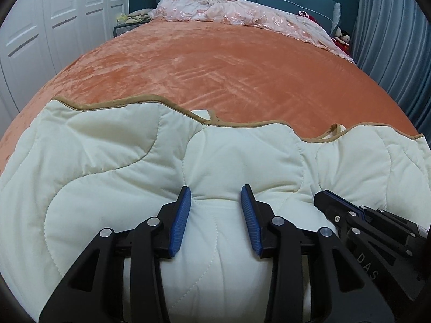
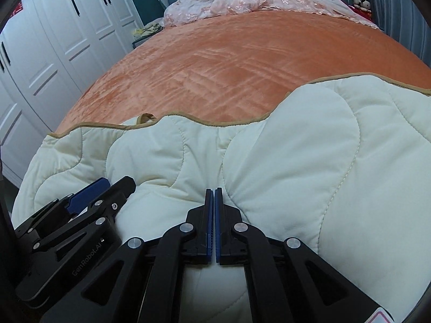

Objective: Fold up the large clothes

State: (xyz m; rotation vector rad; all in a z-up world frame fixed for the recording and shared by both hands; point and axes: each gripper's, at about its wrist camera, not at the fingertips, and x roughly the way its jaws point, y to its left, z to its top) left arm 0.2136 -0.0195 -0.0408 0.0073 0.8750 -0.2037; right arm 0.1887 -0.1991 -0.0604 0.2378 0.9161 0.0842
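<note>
Cream quilt (image 1: 113, 145) is lying bunched at the near edge of the orange bed (image 1: 204, 67). Left gripper (image 1: 216, 196) is clamping a thick fold of it; right gripper (image 2: 214, 192) is sitting fully closed, pinching the quilt fabric.

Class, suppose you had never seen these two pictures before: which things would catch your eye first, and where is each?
The cream quilted comforter fills the foreground, its tan-trimmed edge lying across the orange bedspread. The left hand-held gripper pinches a bulge of it between blue pads, and the right hand-held gripper beside it is shut on a fold. A crumpled pink lace cover lies at the headboard.
</note>
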